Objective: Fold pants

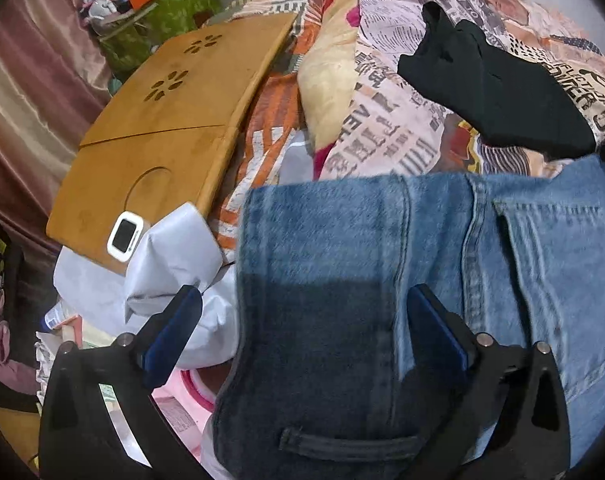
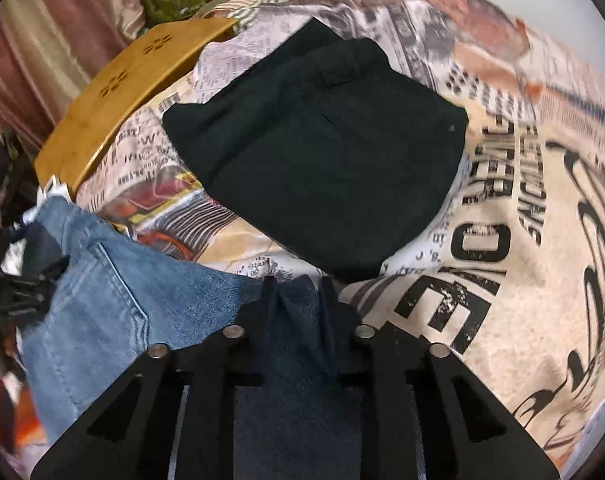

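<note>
The right gripper (image 2: 296,286) has its jaws nearly closed, pinching a bunched fold of the blue jeans (image 2: 102,280) between its dark fingers. The left gripper (image 1: 302,320) stands wide open, one finger to each side of the denim near the waistband, with a belt loop just below; it grips nothing that shows. The jeans hang or drape at the near edge of the bed, their back pocket and double-stitched seams facing the cameras. This looks like the start of a fold, with one hold taken and the other not yet made; the next move probably calls for the left jaws to close on the waistband, so the cloth can be lifted and laid flat on the bedspread (image 2: 502,220). The denim is thick, faded and stiff at the seams. Beyond it lies a soft black garment (image 2: 322,152), already folded square, and at the bed's far left edge a smooth wooden lap tray (image 1: 162,120) with flower-shaped cut-outs.
</note>
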`<state>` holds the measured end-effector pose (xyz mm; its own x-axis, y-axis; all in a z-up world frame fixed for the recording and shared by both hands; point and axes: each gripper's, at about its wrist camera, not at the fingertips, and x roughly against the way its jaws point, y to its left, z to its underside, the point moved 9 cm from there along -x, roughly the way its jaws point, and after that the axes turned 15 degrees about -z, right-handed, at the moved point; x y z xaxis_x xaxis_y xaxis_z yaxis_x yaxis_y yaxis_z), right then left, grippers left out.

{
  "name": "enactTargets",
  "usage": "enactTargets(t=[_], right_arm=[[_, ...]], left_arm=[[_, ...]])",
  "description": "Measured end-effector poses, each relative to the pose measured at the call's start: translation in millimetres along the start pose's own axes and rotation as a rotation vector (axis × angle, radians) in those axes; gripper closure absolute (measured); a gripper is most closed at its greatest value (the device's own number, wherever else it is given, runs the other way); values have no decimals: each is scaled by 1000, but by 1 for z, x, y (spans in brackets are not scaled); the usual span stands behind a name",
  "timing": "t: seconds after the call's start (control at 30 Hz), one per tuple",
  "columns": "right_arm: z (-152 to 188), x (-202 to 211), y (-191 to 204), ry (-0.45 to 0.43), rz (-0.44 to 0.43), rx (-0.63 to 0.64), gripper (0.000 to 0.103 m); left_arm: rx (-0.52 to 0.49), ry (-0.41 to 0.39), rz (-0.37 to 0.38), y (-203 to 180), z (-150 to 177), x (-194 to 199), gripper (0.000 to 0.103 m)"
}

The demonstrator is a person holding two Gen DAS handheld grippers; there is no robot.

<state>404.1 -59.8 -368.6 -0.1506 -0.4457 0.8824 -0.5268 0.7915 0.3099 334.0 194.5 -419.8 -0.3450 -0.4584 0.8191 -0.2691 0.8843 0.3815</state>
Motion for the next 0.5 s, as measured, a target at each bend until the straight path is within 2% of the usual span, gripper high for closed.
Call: enactTargets(t=[0.13,0.17,0.23,0.3,0.33,0.37,0.47,0.5], right_arm=[[0,8,-1,6,26,-24,88],[0,13,-1,-1,42,-24,85],[3,23,3,-4,55,-17,78],[10,39,13,-23,36,8,60],[13,46,16,-36,37,23,55],[18,54,20,-49,43,41,52],[39,70,31,-58,46,73,52],[49,74,34,-54,43,76,51]], left_arm=[[7,8,-7,10,9,5,0],[7,13,-10,13,10,8,0],[10,12,-23,22,11,17,0],[18,2,-57,33,12,26,0],[30,-1,-60,39,14,32,0],[47,2,-47,44,16,36,0],[126,61,68,50,31,44,0],[140,71,85,50,35,46,0]])
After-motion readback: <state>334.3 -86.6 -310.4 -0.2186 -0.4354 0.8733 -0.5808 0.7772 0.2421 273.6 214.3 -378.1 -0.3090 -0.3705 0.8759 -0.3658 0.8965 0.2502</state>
